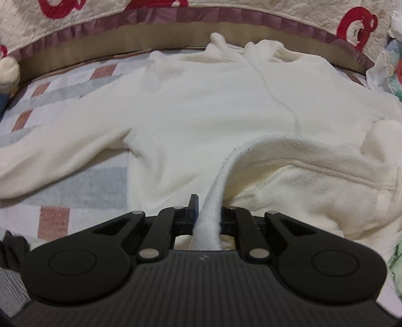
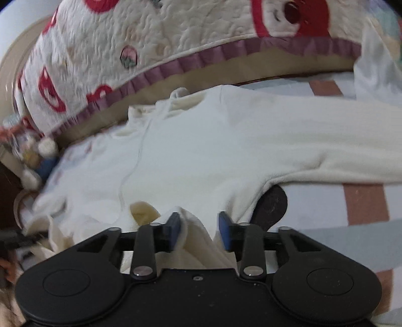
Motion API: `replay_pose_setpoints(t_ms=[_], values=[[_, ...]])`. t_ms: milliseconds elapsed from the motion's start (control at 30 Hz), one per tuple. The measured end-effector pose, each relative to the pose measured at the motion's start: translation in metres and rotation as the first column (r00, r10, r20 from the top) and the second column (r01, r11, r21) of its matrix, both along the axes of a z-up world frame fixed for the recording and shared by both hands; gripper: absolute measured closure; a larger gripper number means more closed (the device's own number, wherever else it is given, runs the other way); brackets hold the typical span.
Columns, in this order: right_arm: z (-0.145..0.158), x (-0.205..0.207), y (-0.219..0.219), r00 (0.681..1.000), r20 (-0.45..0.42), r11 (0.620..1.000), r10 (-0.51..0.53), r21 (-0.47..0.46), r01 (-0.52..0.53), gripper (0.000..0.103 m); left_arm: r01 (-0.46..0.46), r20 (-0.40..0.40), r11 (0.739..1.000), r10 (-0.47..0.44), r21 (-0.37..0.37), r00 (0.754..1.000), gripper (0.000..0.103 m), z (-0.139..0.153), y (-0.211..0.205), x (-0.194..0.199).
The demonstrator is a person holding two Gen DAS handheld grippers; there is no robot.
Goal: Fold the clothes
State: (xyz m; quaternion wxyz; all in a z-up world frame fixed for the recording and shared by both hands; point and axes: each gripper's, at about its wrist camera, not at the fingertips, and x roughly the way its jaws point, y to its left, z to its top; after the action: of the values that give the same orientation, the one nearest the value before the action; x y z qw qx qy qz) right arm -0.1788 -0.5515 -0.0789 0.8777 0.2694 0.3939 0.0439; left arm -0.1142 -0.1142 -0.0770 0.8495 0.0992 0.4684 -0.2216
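- Folding is being started on the cream fleece garment (image 1: pixel 201 105), which is lying spread on the patchwork bedsheet (image 1: pixel 83 186).
- A hem edge is being clamped by the left gripper (image 1: pixel 208 213), jaws together on the fabric.
- Fabric is lying between the parted jaws of the right gripper (image 2: pixel 199 230), unpressed.
- Next, a firm right-side grip is judged necessary before the hem is carried toward the collar.

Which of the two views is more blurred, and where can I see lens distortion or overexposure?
Right wrist view: motion blur smears the quilt and the clutter at the left edge. Left wrist view: sharper; the fleece strip pinched in the left hand-held gripper shows its texture. Both views: fisheye bends the quilt's purple ruffle into an arc, and the cream fleece jacket is nearly washed out.
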Motion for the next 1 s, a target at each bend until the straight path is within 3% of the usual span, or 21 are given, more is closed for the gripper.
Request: replay_pose_setpoints(t_ms=[67, 200, 433, 567, 700, 800, 867, 900, 1000], values=[[0.004, -0.017, -0.007, 0.999, 0.038, 0.999, -0.002, 0.042, 0.000, 0.055, -0.003, 0.001, 1.000, 0.003, -0.004, 1.000, 0.094, -0.002, 0.001, -0.001], [0.016, -0.059, -0.006, 0.993, 0.109, 0.999, 0.044, 0.011, -0.045, 0.050, -0.023, 0.000, 1.000, 0.023, -0.018, 1.000, 0.094, -0.003, 0.001, 0.001], [0.002, -0.114, 0.028, 0.981, 0.054, 0.968, 0.189, -0.178, -0.177, 0.049, -0.059, 0.013, 0.997, 0.059, -0.050, 0.998, 0.094, -0.003, 0.003, 0.007], [-0.012, -0.102, 0.053, 0.973, 0.038, 0.947, 0.226, -0.243, -0.211, 0.049, -0.067, 0.014, 0.996, 0.068, -0.060, 0.998, 0.094, -0.003, 0.004, 0.006], [-0.011, -0.080, 0.064, 0.979, 0.083, 0.958, 0.184, -0.237, -0.160, 0.043, -0.048, 0.012, 0.998, 0.048, -0.041, 0.999, 0.093, 0.000, 0.002, -0.001], [-0.002, -0.073, 0.062, 0.980, 0.137, 0.971, 0.147, -0.207, -0.117, 0.039, -0.034, -0.006, 0.999, 0.034, -0.023, 0.999, 0.084, -0.002, -0.001, -0.010], [0.000, -0.072, 0.060, 0.980, 0.150, 0.974, 0.132, -0.205, -0.100, 0.038, -0.028, -0.015, 0.999, 0.029, 0.019, 0.999, 0.069, -0.007, -0.005, -0.014], [-0.001, -0.071, 0.060, 0.981, 0.147, 0.971, 0.126, -0.219, -0.092, 0.038, -0.025, -0.020, 0.999, 0.026, 0.042, 0.999, 0.056, -0.010, -0.007, -0.016], [-0.009, -0.064, 0.057, 0.987, 0.135, 0.968, 0.090, -0.246, -0.054, 0.038, -0.016, -0.025, 0.999, 0.017, 0.051, 1.000, 0.052, -0.012, -0.007, -0.017]])
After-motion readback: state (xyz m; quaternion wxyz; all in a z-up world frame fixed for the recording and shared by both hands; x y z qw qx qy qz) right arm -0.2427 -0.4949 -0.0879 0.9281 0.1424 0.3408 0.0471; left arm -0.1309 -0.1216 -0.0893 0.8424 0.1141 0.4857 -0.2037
